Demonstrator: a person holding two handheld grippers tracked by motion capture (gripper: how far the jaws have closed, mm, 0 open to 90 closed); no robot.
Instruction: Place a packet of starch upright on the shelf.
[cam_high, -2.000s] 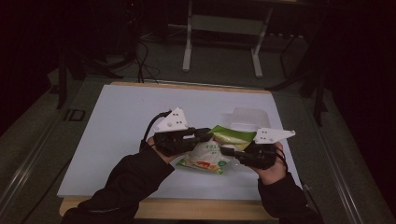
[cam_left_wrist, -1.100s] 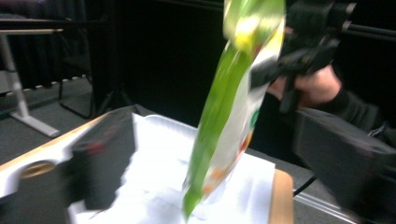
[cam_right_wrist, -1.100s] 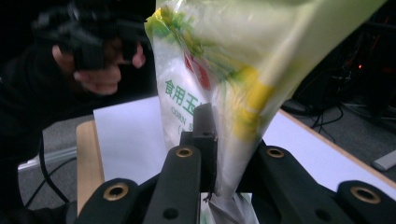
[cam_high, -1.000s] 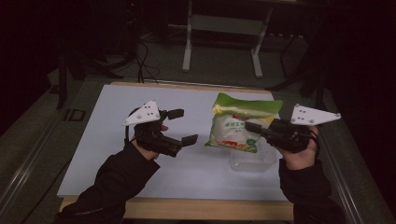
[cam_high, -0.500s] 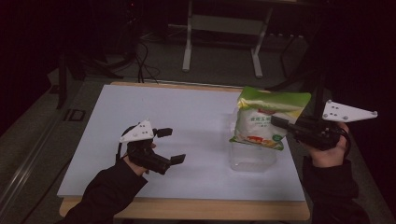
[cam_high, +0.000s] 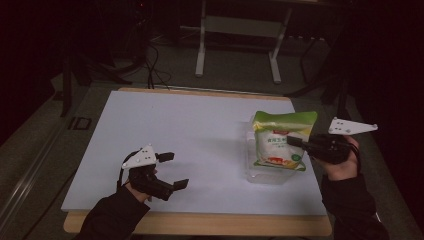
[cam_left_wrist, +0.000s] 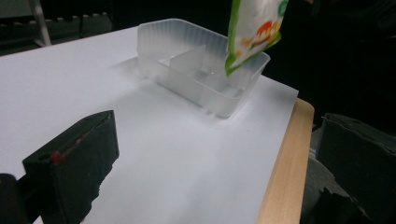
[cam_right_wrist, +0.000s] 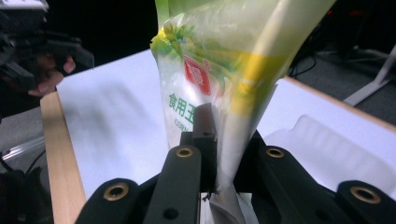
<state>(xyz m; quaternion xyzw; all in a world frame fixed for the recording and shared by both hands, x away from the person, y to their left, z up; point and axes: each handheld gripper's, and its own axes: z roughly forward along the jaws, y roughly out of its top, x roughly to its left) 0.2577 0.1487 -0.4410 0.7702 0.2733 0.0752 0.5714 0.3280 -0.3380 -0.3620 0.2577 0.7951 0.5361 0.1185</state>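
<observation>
A green, yellow and white food bag (cam_high: 280, 142) hangs upright, and my right gripper (cam_high: 292, 142) is shut on its side. The bag's lower end sits in or just over a clear compartmented plastic tray (cam_high: 272, 176) at the table's right. In the right gripper view the bag (cam_right_wrist: 219, 70) rises from between the closed jaws of the right gripper (cam_right_wrist: 219, 135), with the tray (cam_right_wrist: 327, 144) beyond. My left gripper (cam_high: 175, 170) stands open and holds nothing near the front left. Ahead of the left gripper (cam_left_wrist: 215, 140) are the tray (cam_left_wrist: 163, 42) and the bag's bottom corner (cam_left_wrist: 254, 28).
A white sheet (cam_high: 175, 120) covers the table, and a wooden edge (cam_high: 200, 222) runs along the front. A metal stand (cam_high: 235, 30) and cables (cam_high: 150, 60) are on the dark floor behind. The other hand and its gripper (cam_right_wrist: 37, 51) show far off in the right gripper view.
The left gripper let go of the bag and drew back to the front left, open. The right gripper lifted the bag upright, carried it right, then lowered it at the tray.
</observation>
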